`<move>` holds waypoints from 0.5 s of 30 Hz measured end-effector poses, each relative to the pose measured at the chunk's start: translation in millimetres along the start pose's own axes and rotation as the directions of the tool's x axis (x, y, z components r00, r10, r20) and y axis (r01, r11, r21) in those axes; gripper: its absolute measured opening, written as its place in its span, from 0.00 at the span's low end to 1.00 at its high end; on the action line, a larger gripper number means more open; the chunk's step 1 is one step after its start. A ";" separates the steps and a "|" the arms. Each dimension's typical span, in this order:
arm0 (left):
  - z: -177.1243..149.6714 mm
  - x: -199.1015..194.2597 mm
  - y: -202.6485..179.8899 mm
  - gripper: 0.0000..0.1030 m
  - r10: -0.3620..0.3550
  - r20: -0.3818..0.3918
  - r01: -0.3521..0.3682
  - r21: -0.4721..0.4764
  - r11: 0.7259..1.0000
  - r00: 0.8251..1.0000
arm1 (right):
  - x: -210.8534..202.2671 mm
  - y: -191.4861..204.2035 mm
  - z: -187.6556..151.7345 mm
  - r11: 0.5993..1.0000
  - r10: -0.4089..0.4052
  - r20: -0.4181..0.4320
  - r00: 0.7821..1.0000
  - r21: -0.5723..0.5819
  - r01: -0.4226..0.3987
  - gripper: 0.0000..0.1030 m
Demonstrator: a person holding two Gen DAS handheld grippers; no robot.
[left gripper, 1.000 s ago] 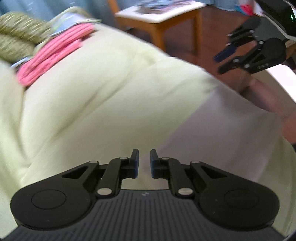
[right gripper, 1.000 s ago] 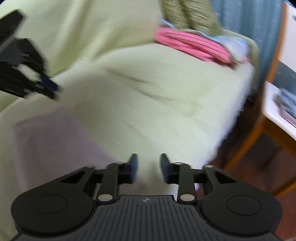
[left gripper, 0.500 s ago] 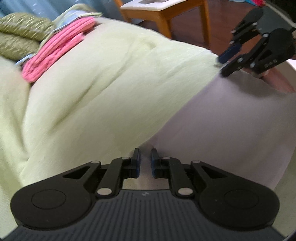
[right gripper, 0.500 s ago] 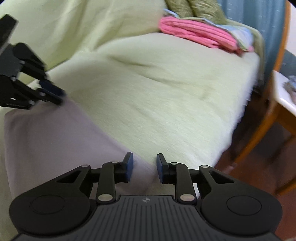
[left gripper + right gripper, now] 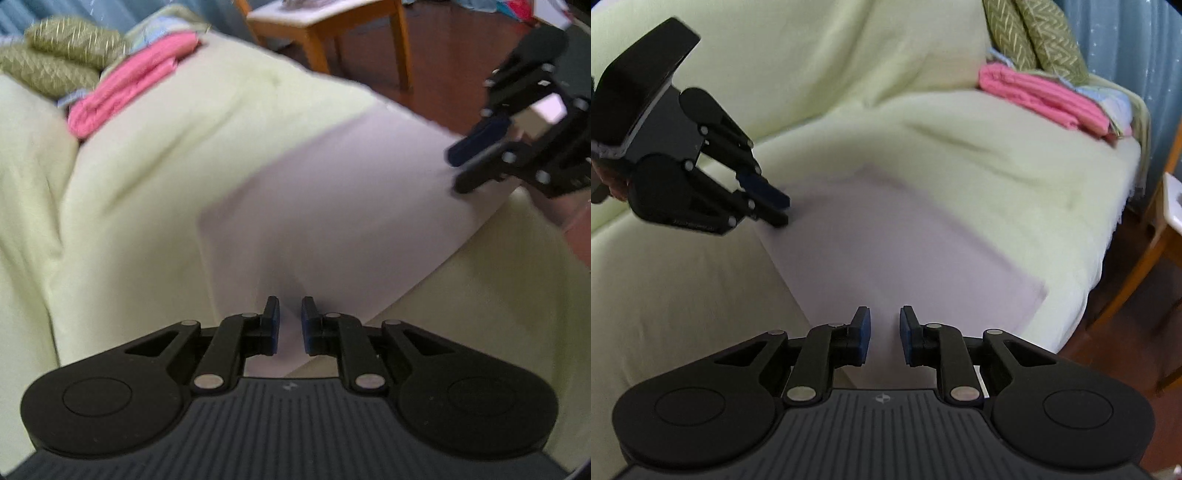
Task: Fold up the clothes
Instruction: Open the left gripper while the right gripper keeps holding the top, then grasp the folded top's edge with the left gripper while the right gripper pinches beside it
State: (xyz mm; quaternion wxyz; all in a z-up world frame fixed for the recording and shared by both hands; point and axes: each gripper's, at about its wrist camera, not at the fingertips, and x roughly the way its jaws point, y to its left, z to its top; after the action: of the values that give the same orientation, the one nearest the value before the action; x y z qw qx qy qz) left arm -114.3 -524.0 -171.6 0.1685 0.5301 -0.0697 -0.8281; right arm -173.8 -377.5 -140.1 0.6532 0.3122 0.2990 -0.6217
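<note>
A pale lilac cloth [image 5: 332,206] lies flat on the yellow-green sofa cover [image 5: 147,155]; it also shows in the right wrist view [image 5: 905,251]. My left gripper [image 5: 290,321] hovers over the cloth's near edge with a small gap between its blue pads and nothing in them. It also shows in the right wrist view [image 5: 772,206], at the cloth's far left corner. My right gripper [image 5: 884,334] is open over the opposite edge, empty. It appears in the left wrist view [image 5: 465,162] at the cloth's right corner.
Folded pink cloth [image 5: 1041,99] and olive patterned cushions [image 5: 1034,44] sit at the sofa's far end. A wooden side table [image 5: 332,26] stands on the brown floor beyond the sofa edge. A wooden chair leg [image 5: 1145,258] is right of the sofa.
Both grippers have come down over the lilac cloth, which now lies spread flat and fills more of both views. The right gripper's jaws have widened slightly.
</note>
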 end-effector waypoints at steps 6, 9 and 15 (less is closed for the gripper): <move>-1.5 -15.4 5.6 0.13 0.018 0.007 -0.018 0.015 1.000 1.000 | 0.1 -10.5 -12.7 0.997 -0.078 -0.057 0.995 -0.004 0.077 0.15; -3.4 -27.0 16.8 0.13 0.017 0.010 -0.016 -0.030 0.999 1.000 | -14.3 -12.1 -5.0 0.996 -0.085 -0.032 0.996 0.032 0.086 0.16; -14.1 0.8 24.5 0.13 -0.003 -0.062 -0.002 -0.084 0.996 0.998 | -3.9 -16.9 -6.1 0.993 -0.021 -0.063 0.998 0.118 0.028 0.14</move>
State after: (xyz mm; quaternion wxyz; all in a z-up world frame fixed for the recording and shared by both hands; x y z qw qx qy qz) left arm -96.8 -546.3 -171.1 0.1927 0.5481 -0.0292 -0.8134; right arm -190.8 -370.8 -141.5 0.6163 0.3658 0.2851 -0.6365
